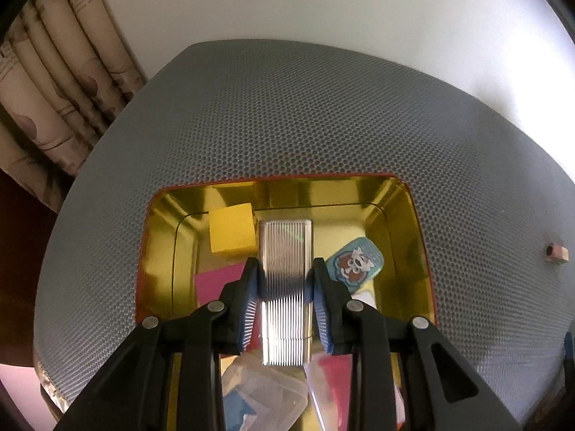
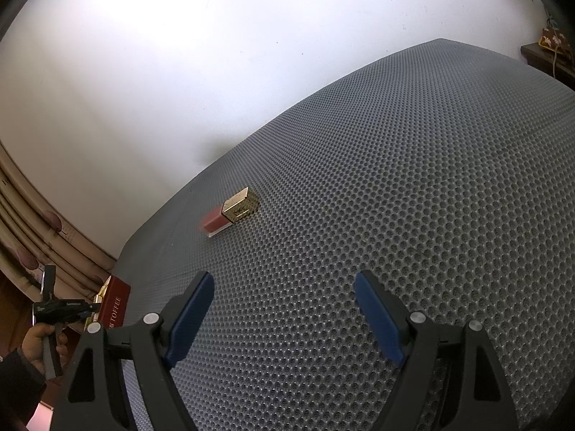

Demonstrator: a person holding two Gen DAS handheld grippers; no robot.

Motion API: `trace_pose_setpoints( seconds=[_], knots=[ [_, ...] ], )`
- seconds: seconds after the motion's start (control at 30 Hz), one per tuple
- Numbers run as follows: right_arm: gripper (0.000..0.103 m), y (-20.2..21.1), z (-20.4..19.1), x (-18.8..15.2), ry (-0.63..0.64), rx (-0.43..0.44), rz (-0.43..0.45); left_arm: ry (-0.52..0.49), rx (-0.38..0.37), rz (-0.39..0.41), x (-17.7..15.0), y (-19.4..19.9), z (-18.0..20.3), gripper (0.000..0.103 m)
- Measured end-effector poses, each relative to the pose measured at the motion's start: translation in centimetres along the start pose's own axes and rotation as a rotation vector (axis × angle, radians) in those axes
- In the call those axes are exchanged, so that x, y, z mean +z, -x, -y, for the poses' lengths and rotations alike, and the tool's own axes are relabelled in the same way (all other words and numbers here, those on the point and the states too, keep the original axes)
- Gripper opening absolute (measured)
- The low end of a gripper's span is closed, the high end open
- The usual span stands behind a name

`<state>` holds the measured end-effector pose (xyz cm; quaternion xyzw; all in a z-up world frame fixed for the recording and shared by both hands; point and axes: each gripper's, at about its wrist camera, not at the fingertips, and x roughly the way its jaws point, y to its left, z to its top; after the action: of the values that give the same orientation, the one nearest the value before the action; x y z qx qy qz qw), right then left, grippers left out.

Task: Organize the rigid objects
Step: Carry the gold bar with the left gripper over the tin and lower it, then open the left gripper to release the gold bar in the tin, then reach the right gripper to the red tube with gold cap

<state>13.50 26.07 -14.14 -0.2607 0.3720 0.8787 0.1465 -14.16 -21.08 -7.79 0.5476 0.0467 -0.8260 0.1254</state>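
Observation:
My left gripper [image 1: 285, 274] is shut on a ribbed silver metal case [image 1: 285, 251] and holds it over the open gold tin [image 1: 413, 208]. Inside the tin lie a yellow block [image 1: 231, 231], a pink card [image 1: 215, 282], a blue cartoon tin [image 1: 355, 260] and clear plastic pieces [image 1: 258, 395]. My right gripper [image 2: 284, 287] is open and empty above the grey mat. A red lip gloss with a gold cap [image 2: 230, 217] lies on the mat ahead of it, apart from the fingers. The tin's red outer wall [image 2: 115, 305] and the left gripper [image 2: 64, 307] show at the far left.
The grey honeycomb mat [image 2: 395, 179] covers the table. The same lip gloss shows end-on [image 1: 555, 251] at the right in the left wrist view. A white wall stands behind, and patterned curtains [image 1: 54, 82] hang to the left.

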Motion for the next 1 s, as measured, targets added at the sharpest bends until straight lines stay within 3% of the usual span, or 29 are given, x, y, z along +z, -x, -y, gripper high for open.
trace_pose_setpoints(
  seconds=[0.33, 0.4, 0.47, 0.57, 0.73, 0.87, 1.0],
  knots=[
    [0.083, 0.0, 0.1, 0.0, 0.0, -0.001, 0.0, -0.009, 0.003, 0.012, -0.2, 0.3, 0.0, 0.027],
    [0.083, 0.0, 0.1, 0.0, -0.001, -0.001, 0.0, -0.006, -0.011, 0.023, -0.2, 0.4, -0.3, 0.036],
    [0.083, 0.0, 0.1, 0.0, -0.001, -0.001, 0.001, 0.007, -0.013, 0.051, -0.1, 1.3, -0.5, 0.064],
    [0.083, 0.0, 0.1, 0.0, 0.001, -0.003, 0.0, 0.002, 0.0, 0.096, 0.0, 2.7, -1.1, 0.076],
    [0.083, -0.1, 0.1, 0.0, 0.006, -0.01, -0.002, -0.034, -0.007, 0.266, -1.6, 8.0, -1.6, 0.101],
    [0.083, -0.5, -0.8, 0.0, 0.044, -0.058, -0.016, -0.021, -0.012, 0.351, -4.1, 11.3, -2.1, 0.103],
    [0.084, -1.8, -3.5, 0.3, 0.163, -0.177, -0.071, -0.025, -0.06, 0.405, -8.1, 13.5, -2.4, 0.103]
  ],
)
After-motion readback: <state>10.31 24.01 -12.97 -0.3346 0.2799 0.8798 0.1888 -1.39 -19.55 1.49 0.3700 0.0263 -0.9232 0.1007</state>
